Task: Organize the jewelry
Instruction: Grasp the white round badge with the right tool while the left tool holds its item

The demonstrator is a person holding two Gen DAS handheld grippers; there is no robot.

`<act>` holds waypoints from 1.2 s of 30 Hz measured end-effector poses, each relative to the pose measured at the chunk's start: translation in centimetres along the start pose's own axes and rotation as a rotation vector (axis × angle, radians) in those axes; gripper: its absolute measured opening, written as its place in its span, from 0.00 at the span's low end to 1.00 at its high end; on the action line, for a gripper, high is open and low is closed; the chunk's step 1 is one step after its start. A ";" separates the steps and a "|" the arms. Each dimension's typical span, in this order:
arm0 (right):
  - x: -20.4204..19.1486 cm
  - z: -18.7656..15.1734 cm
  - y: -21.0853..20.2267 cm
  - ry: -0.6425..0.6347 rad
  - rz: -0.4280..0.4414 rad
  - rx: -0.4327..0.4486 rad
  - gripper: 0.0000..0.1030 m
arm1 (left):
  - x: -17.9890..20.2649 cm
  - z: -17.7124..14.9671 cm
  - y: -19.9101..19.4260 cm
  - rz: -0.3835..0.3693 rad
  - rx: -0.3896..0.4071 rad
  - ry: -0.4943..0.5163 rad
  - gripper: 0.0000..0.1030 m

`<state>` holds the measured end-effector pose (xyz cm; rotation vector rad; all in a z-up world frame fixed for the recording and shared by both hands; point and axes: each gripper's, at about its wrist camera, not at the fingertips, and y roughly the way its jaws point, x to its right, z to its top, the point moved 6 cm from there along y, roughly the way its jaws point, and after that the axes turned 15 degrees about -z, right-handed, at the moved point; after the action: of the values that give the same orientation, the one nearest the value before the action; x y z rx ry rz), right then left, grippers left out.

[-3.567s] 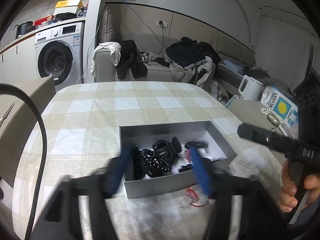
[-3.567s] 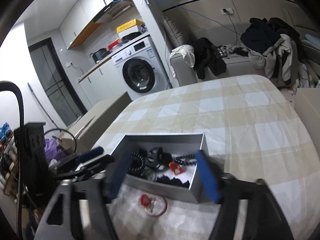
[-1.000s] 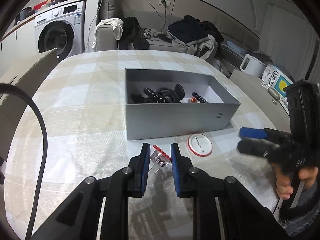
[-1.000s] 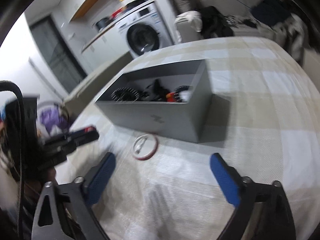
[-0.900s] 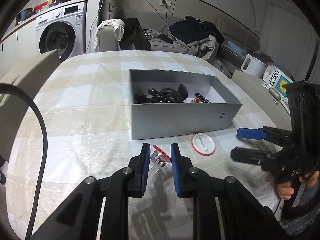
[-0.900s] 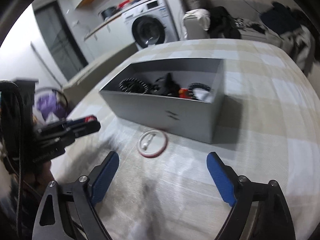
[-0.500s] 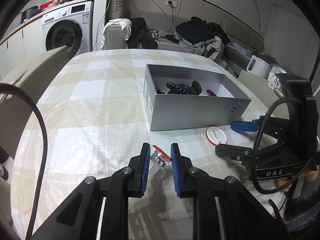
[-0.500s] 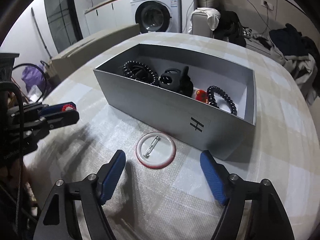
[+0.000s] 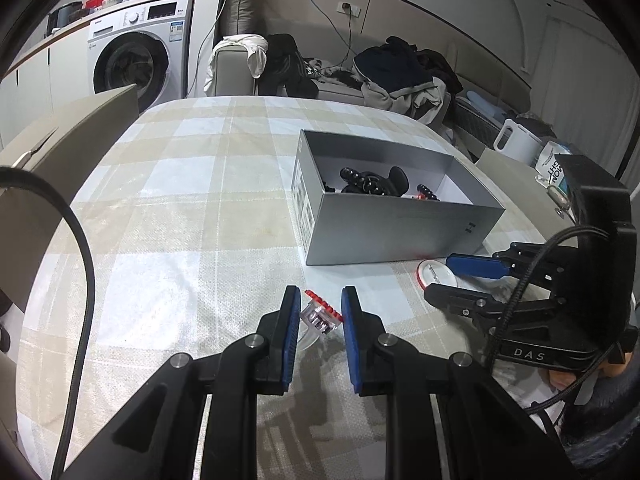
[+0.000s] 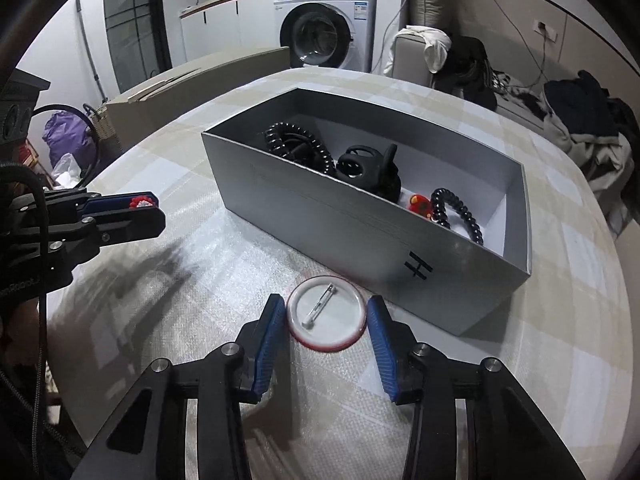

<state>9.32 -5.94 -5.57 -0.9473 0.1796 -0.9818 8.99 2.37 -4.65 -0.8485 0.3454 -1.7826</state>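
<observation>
**Right gripper closing around the badge, left gripper holding a clip**

Down at the table edge, the right gripper [image 10: 327,326] has just been closing, and the round pin badge [image 10: 326,318] lies between its blue fingers [image 10: 269,340] — back side up, white with a red rim. The pads stand just beside the rim on either side; whether they press on it cannot be told. The badge's metal pin runs on a diagonal, from about 7 o'clock up toward 1 o'clock in the right wrist view.

The badge lies flat on the checked tablecloth [image 10: 560,360], just beside the near long wall of the grey box [image 10: 360,232], which sits at 12 o'clock from it. The box's long axis slants from 10 o'clock to 4 o'clock. Inside it: a black coiled hair tie [image 10: 298,146], a black claw clip [image 10: 370,170], a small red piece [image 10: 420,204] and a second black coil [image 10: 458,210].

Over at 9 o'clock, the left gripper [image 9: 317,312] is clamped on a small clear clip with red beads [image 9: 320,312] — held off the cloth, tilted, beads running from 10 o'clock to 4 o'clock. A washing machine [image 10: 328,24] stands beyond the table, clothes piled on a sofa [image 9: 400,76].
</observation>
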 end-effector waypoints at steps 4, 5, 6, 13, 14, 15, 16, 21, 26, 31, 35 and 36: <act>-0.1 -0.4 -0.3 -0.001 0.007 -0.001 0.40 | 0.1 0.1 0.2 0.000 -0.004 0.010 0.15; 0.0 -0.5 -0.4 0.000 0.008 0.001 0.40 | 0.1 0.1 0.2 -0.001 -0.004 0.011 0.15; 0.0 -0.6 -0.5 0.004 0.017 0.001 0.40 | 0.2 0.1 0.2 -0.004 -0.003 0.013 0.15; 1.2 -0.1 -2.3 0.055 0.081 0.043 0.40 | 0.4 0.2 0.0 -0.011 0.004 0.026 0.15; 1.4 0.0 -2.7 0.064 0.087 0.053 0.40 | 0.4 0.2 -0.1 -0.013 0.005 0.026 0.15; 1.7 0.2 -3.3 0.074 0.093 0.066 0.40 | 0.4 0.2 -0.1 -0.014 0.006 0.026 0.15; 2.0 0.3 -3.7 0.082 0.099 0.078 0.40 | 0.4 0.3 -0.2 -0.016 0.008 0.028 0.15; 3.3 1.3 -5.3 0.144 0.115 0.123 0.40 | 1.0 1.0 -0.8 -0.023 0.032 0.039 0.15; 5.0 2.6 -6.5 0.207 0.120 0.158 0.40 | 2.2 2.6 -1.4 -0.036 0.064 0.064 0.15; 6.5 4.6 -7.9 0.262 0.125 0.198 0.40 | 3.3 4.2 -1.6 -0.054 0.089 0.095 0.15; 7.4 6.2 -8.5 0.301 0.131 0.229 0.40 | 3.7 5.6 -1.6 -0.053 0.109 0.111 0.15; 7.7 6.6 -8.5 0.314 0.138 0.232 0.40 | 3.8 6.0 -1.5 -0.052 0.114 0.113 0.15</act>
<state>11.84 -9.71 6.88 -0.5581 0.3812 -0.9957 11.44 0.48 1.96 -0.6840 0.2940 -1.8848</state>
